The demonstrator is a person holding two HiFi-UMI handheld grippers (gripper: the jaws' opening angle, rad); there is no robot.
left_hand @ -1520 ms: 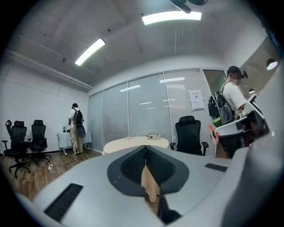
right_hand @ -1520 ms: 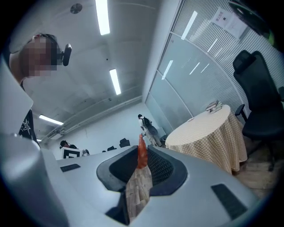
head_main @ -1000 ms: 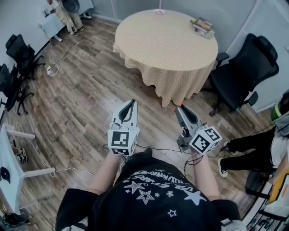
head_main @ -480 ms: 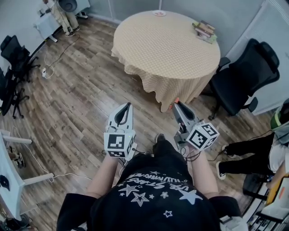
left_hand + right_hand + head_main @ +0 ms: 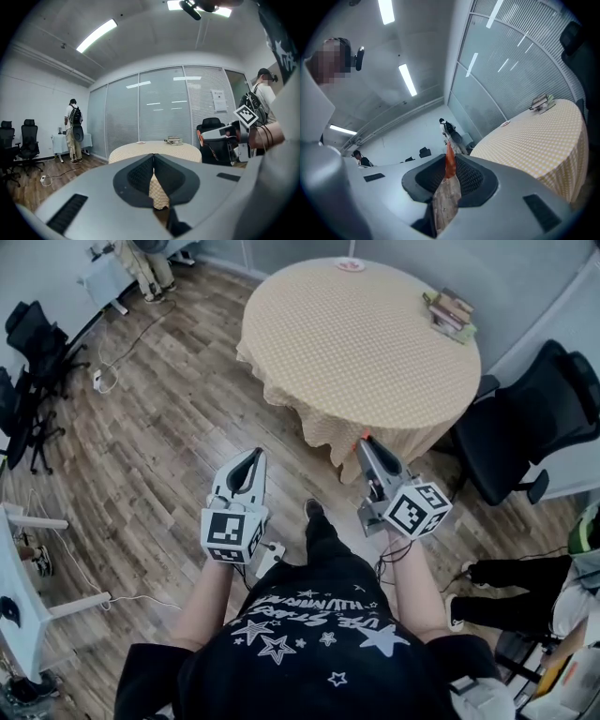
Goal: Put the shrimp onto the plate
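Observation:
A small white plate [image 5: 351, 265] lies at the far edge of the round table with the yellow checked cloth [image 5: 361, 343]; it also shows as a small disc, the plate [image 5: 505, 123], in the right gripper view. My right gripper [image 5: 365, 442] is shut on an orange shrimp [image 5: 449, 161], whose tip, the shrimp [image 5: 364, 436], pokes out just short of the table's near edge. My left gripper [image 5: 254, 455] is held beside it over the wooden floor, shut with nothing in it; in its own view the left gripper [image 5: 153, 157] points at the table.
A stack of books [image 5: 451, 313] lies on the table's right side. A black office chair [image 5: 534, 418] stands to the right of the table and more chairs [image 5: 33, 348] at the left wall. A person [image 5: 142, 261] stands at the back left; another's legs [image 5: 511, 570] stretch in at right.
The table has come nearer in the head view as I walk towards it. Both grippers keep their pose, and the right one still grips the shrimp.

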